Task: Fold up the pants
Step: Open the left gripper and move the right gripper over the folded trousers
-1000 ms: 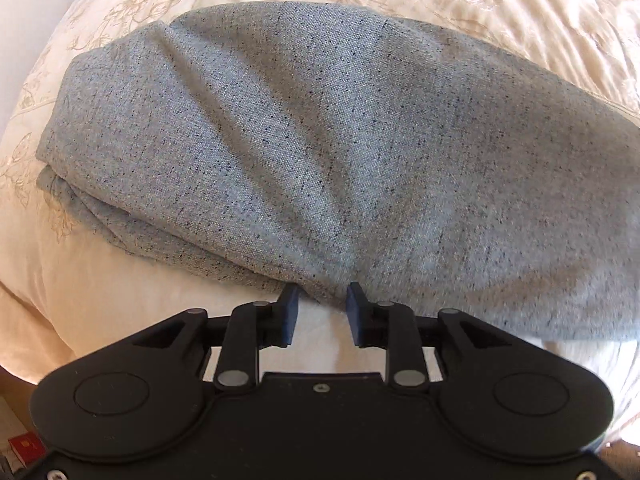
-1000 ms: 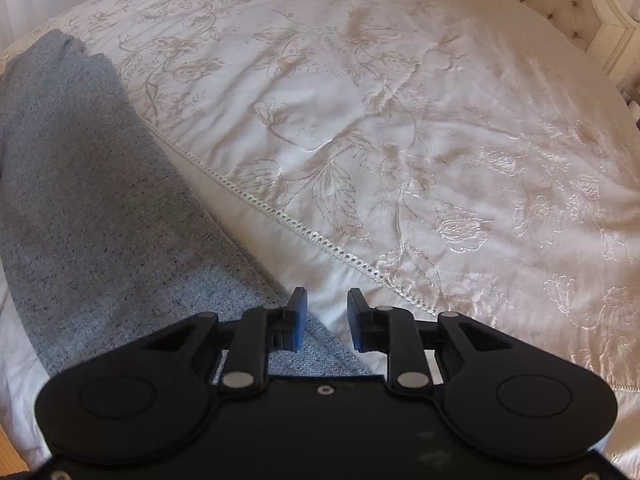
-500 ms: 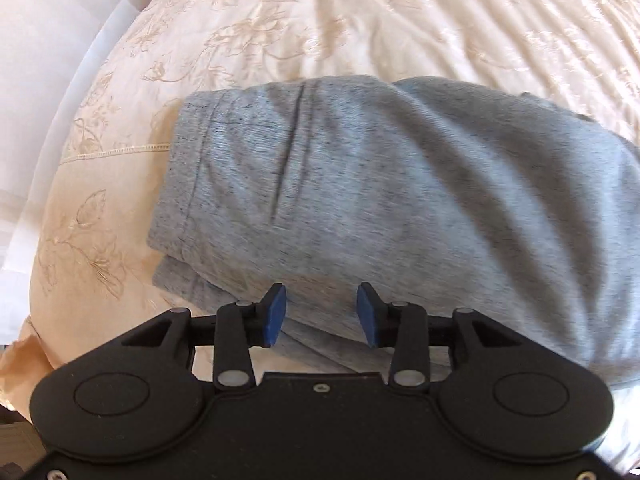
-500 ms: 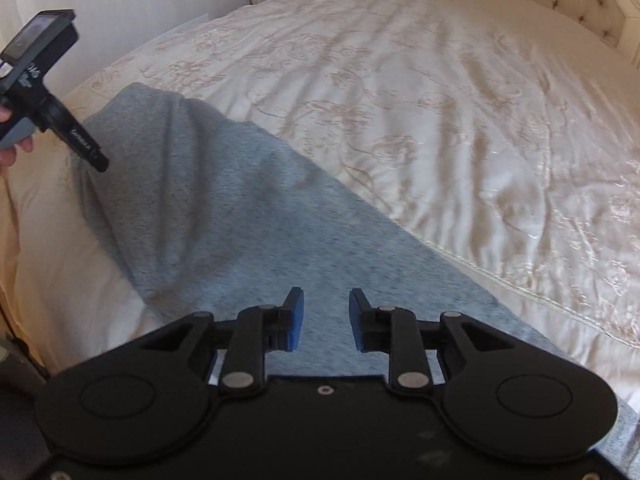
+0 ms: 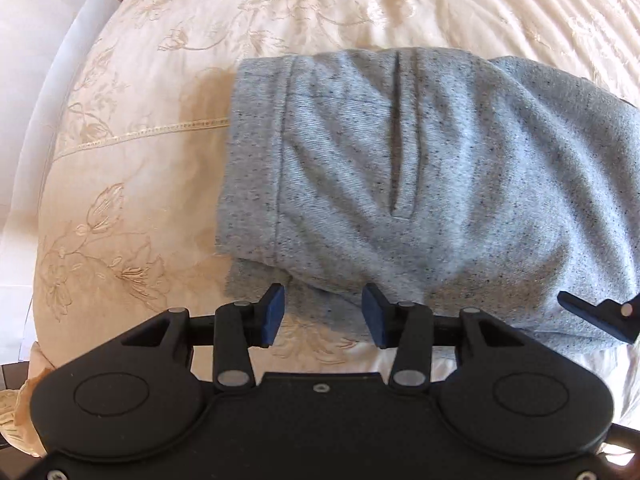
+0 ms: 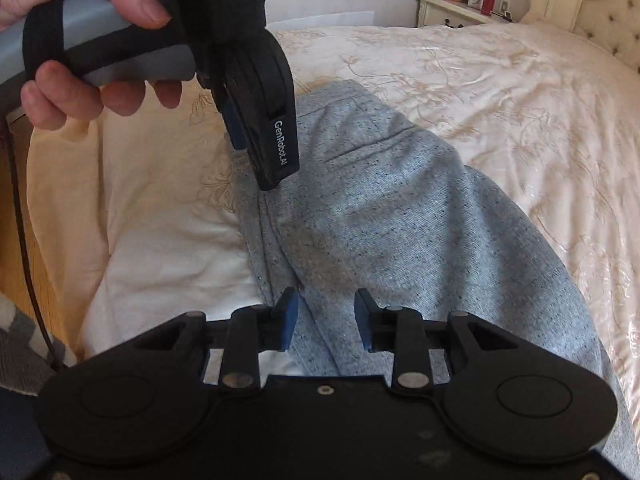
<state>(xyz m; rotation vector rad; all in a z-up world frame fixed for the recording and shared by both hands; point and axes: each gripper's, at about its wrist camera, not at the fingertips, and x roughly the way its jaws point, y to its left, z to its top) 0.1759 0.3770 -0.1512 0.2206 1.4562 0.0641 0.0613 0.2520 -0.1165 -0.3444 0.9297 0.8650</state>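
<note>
Pants [image 5: 440,184], grey and speckled, lie folded lengthwise near the foot-side edge of the bed [image 5: 160,160], on its cream embroidered bedspread. A second ago the left view showed only a broad stretch of grey cloth; now the waistband end fills it, with the stitched band and a pocket slit in plain sight. The right view then looked over bare bedspread with the pants off to the left; now it looks along the pants towards the waistband, and the left hand [image 6: 80,40] with its tool has come into the picture.

The waistband edge stops short of the bed's left edge, with a strip of bare bedspread beside it. The near edge of the pants lies close to the edge of the bed. Beyond the far edge the bedspread runs wide and bare up to the tufted headboard [image 6: 608,20], with a nightstand [image 6: 452,8] beside it.

The left hand-held gripper [image 5: 323,316] hangs over the lower waistband corner, its jaws opening, with cloth under the gap but not pinched; it holds nothing. The right hand-held gripper [image 6: 326,318] hangs above the near fold a little further along, its jaws also opening and empty, the pants beneath them. One of its fingertips [image 5: 580,306] shows at the right of the left view, over the pants.
</note>
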